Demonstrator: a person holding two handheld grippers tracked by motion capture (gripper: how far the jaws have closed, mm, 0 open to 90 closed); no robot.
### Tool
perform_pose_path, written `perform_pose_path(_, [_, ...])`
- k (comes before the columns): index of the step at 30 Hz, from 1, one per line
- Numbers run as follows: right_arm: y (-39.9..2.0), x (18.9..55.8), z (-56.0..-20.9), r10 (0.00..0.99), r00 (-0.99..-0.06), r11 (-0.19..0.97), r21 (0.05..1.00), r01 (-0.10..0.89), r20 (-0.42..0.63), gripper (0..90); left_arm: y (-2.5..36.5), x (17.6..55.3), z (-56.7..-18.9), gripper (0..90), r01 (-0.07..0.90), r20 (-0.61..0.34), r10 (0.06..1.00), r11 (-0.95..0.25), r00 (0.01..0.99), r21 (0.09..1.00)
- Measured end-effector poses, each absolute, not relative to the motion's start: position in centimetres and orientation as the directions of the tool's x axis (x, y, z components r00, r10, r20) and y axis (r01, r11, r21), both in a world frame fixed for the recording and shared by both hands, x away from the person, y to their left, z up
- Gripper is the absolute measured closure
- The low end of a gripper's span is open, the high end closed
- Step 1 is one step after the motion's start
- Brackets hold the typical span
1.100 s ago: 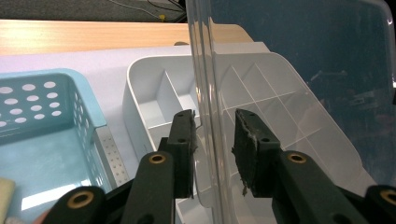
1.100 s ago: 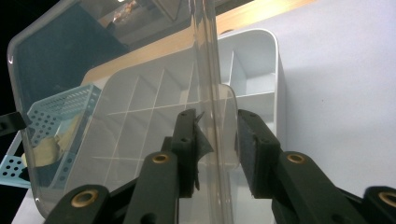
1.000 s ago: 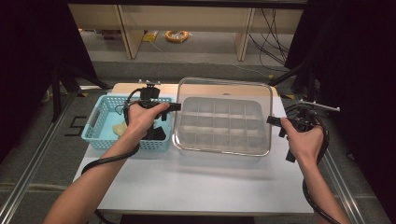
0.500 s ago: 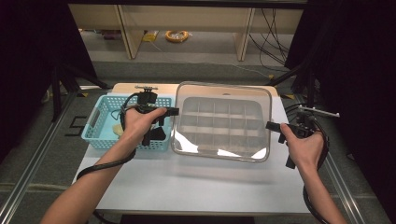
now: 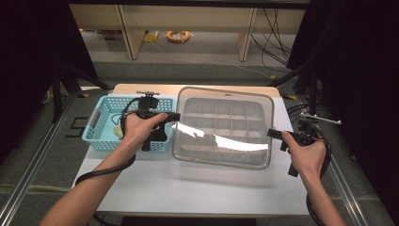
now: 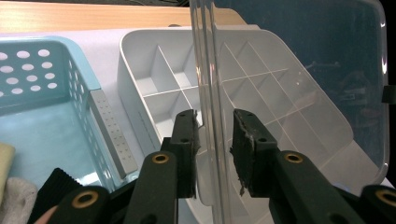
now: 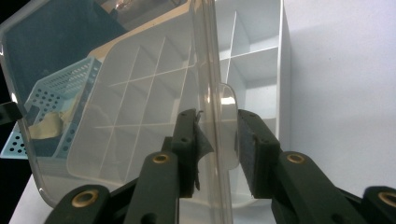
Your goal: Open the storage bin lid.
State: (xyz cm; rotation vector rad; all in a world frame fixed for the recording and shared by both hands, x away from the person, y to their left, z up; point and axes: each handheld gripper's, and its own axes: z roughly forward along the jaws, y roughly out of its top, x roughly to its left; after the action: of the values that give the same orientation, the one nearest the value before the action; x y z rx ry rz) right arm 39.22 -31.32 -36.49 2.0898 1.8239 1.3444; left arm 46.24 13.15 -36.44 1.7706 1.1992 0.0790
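1. A clear lid (image 5: 221,126) is held tilted above a white divided box (image 6: 159,79) on the table (image 5: 188,188).
2. The lid's left edge is seen between the jaws of the left gripper (image 6: 214,135); whether it is pinched cannot be told, as a gap shows at one pad.
3. The lid's right edge and tab lie between the jaws of the right gripper (image 7: 218,140), with the same doubt.
4. A blue basket (image 5: 101,127) stands just left of the left jaws.
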Motion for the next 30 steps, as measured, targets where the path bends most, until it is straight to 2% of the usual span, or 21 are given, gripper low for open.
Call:
perform_pose_path(4, [-31.4, 39.2, -36.8, 0.839, -0.104, -0.270, 0.576, 0.771, 0.534, 70.4, 13.3, 46.1, -36.5, 70.5, 0.684, -0.425, 0.743, -0.060, 0.517, 0.727])
perform_pose_path(5, [-31.2, 39.1, -36.8, 0.830, -0.076, -0.296, 0.550, 0.781, 0.553, 70.5, 13.3, 46.0, -36.5, 70.5, 0.686, -0.427, 0.744, -0.057, 0.514, 0.726])
perform_pose_path(9, [-31.4, 39.0, -37.3, 0.846, -0.108, -0.263, 0.585, 0.768, 0.522, 70.4, 13.3, 45.8, -36.8, 70.5, 0.686, -0.427, 0.740, -0.064, 0.520, 0.725])
perform_pose_path(12, [-31.3, 38.6, -37.2, 0.828, -0.080, -0.292, 0.547, 0.784, 0.556, 70.4, 13.3, 45.7, -36.9, 70.7, 0.687, -0.431, 0.738, -0.061, 0.519, 0.724])
perform_pose_path(13, [-31.6, 38.6, -37.4, 0.842, -0.099, -0.267, 0.568, 0.779, 0.531, 70.4, 13.3, 45.7, -36.9, 70.8, 0.687, -0.429, 0.737, -0.066, 0.522, 0.723])
perform_pose_path(17, [-31.5, 38.4, -37.6, 0.826, -0.079, -0.293, 0.546, 0.785, 0.558, 70.4, 13.2, 45.6, -37.1, 70.9, 0.690, -0.428, 0.737, -0.073, 0.524, 0.720])
perform_pose_path(27, [-31.8, 38.1, -37.9, 0.845, -0.088, -0.268, 0.560, 0.784, 0.528, 70.4, 12.9, 45.3, -37.4, 71.0, 0.693, -0.430, 0.733, -0.078, 0.527, 0.717])
perform_pose_path(28, [-31.7, 38.0, -37.8, 0.828, -0.070, -0.292, 0.535, 0.793, 0.557, 70.4, 12.9, 45.3, -37.6, 71.0, 0.694, -0.428, 0.735, -0.081, 0.526, 0.715])
perform_pose_path(30, [-31.8, 38.0, -38.0, 0.838, -0.090, -0.272, 0.557, 0.785, 0.538, 70.4, 12.9, 45.3, -37.7, 71.0, 0.696, -0.434, 0.733, -0.074, 0.524, 0.714])
